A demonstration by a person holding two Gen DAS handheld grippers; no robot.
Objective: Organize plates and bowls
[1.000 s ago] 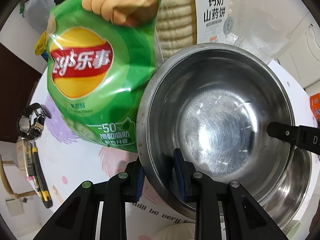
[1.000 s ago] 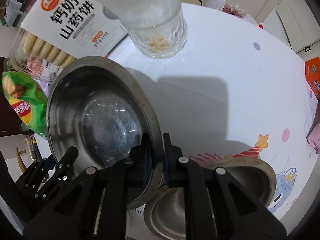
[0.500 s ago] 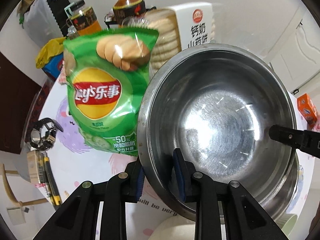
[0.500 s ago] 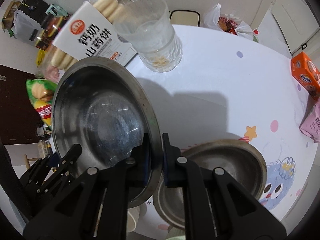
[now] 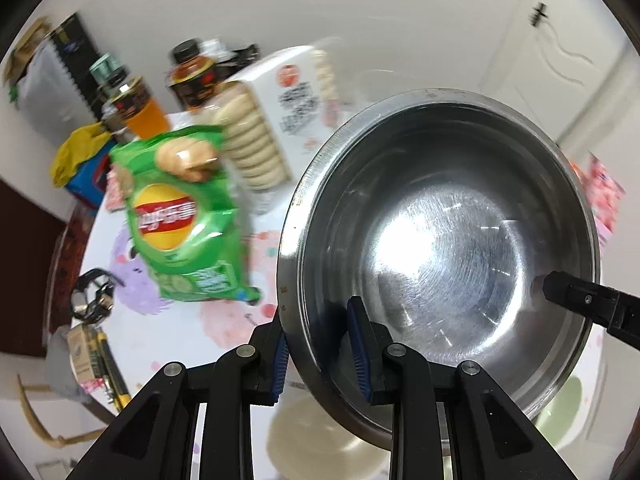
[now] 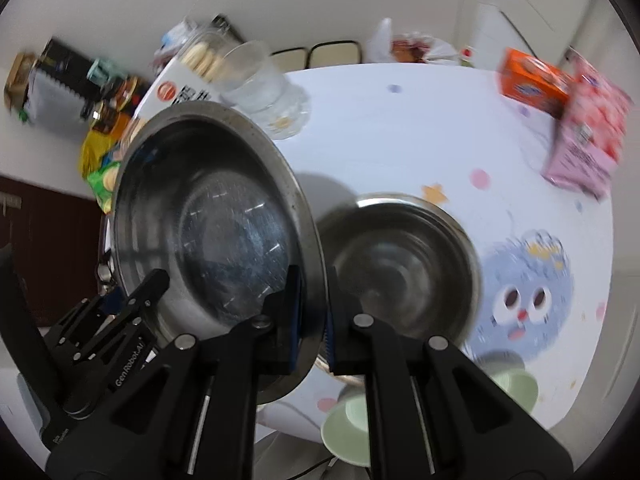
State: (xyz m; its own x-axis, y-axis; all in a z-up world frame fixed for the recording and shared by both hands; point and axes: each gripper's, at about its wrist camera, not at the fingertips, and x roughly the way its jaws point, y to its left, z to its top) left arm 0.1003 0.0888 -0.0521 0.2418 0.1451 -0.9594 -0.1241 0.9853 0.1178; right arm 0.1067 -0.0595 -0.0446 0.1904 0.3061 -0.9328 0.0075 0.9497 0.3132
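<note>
A large steel bowl [image 5: 440, 232] hangs tilted above the table, held by both grippers. My left gripper [image 5: 320, 344] is shut on its near rim, one pad outside and one inside. On the opposite rim my right gripper [image 6: 312, 320] is shut too; its finger tip [image 5: 568, 292] shows at the bowl's right edge in the left wrist view. The same bowl [image 6: 208, 224] fills the left of the right wrist view. A second, smaller steel bowl [image 6: 400, 264] rests on the white table [image 6: 400, 132] below. Pale green dishes [image 6: 344, 428] lie near the table's front edge, partly hidden by the fingers.
A green crisp bag [image 5: 180, 216], a biscuit box [image 5: 272, 120] and bottles [image 5: 136, 104] crowd the table's back left. A clear glass [image 6: 260, 84] stands behind the bowl. An orange box [image 6: 532, 80] and a pink packet [image 6: 588, 128] sit at the right. A watch [image 5: 92, 292] lies left.
Both grippers have lifted the large bowl up off the table; the smaller steel bowl beneath has come fully into sight, and the snacks and the glass look farther away.
</note>
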